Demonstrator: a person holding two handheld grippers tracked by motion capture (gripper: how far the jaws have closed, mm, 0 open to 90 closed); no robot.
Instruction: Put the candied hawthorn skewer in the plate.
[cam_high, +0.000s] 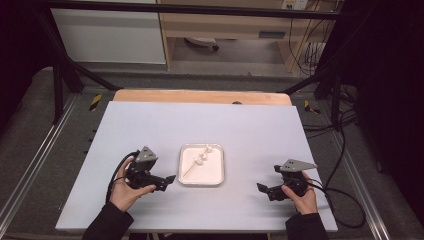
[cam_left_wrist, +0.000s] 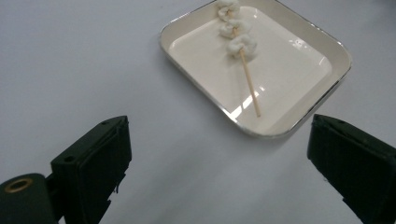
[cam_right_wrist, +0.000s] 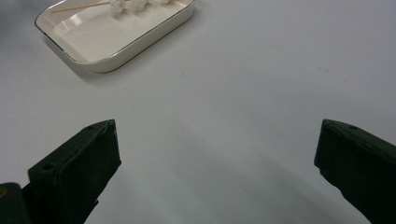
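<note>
Hands come in over the near edge of the pale grey tabletop (cam_high: 150, 125), each holding a black two-jaw gripper. Left gripper (cam_high: 167, 181) sits just beside the tray's left rim, jaws wide with nothing between them. Right gripper (cam_high: 261, 188) rests well apart toward the near right corner, jaws likewise wide and empty. Midway between them, the shallow cream rectangular tray (cam_left_wrist: 322, 56) carries a thin wooden skewer (cam_left_wrist: 250, 86) threaded with white dumpling-like pieces (cam_left_wrist: 241, 45), lying diagonally.

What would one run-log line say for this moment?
left gripper: open, empty, beside tray | right gripper: open, empty | skewer: lying in tray
</note>
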